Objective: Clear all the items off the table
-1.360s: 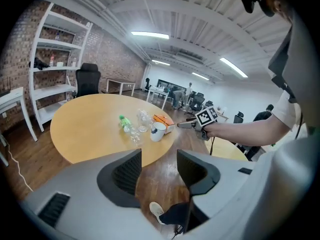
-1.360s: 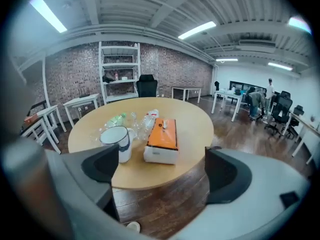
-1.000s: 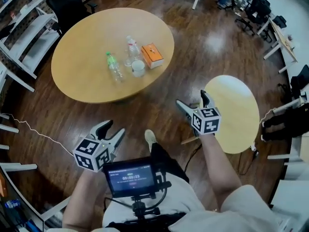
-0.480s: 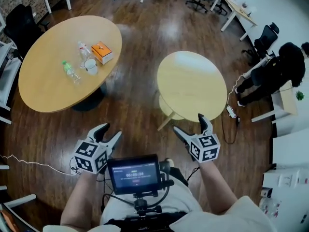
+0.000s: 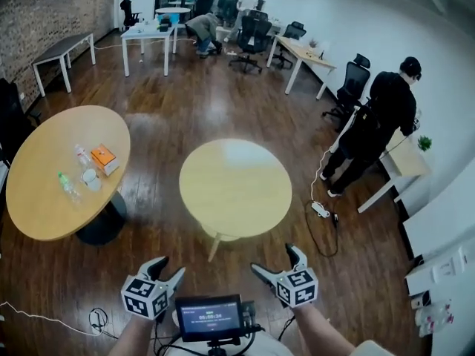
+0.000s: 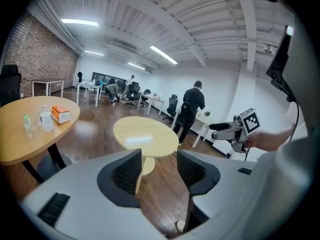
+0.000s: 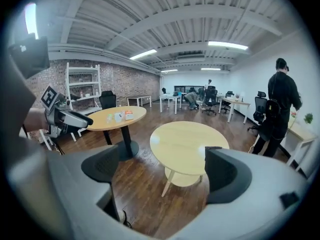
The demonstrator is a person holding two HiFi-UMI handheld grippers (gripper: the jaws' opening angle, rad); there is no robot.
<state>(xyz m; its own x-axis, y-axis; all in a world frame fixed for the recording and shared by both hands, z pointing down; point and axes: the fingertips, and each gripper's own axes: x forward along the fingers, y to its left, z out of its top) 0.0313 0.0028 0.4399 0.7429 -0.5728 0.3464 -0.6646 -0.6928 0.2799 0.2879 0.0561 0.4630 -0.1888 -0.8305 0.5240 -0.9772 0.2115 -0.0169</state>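
The large round table (image 5: 37, 213) stands far left with an orange box (image 5: 105, 158), a clear bottle (image 5: 82, 154), a white cup (image 5: 90, 178) and a green-capped bottle (image 5: 67, 186) on it. My left gripper (image 5: 168, 269) and right gripper (image 5: 274, 259) hover low over the wooden floor, far from that table. Both are open with nothing between the jaws. In the left gripper view the left gripper (image 6: 159, 166) points past the box (image 6: 61, 114) toward a small table. The right gripper (image 7: 162, 171) faces the same small table, its jaws wide.
A bare small round table (image 5: 236, 188) stands straight ahead. A person in black (image 5: 378, 124) is at a desk on the right, with a cable (image 5: 323, 213) on the floor nearby. Desks, office chairs and more people fill the back of the room.
The head view has swung up and to the right: the large table with the items slid to the far left, the small table came to the middle. Both grippers stayed open.
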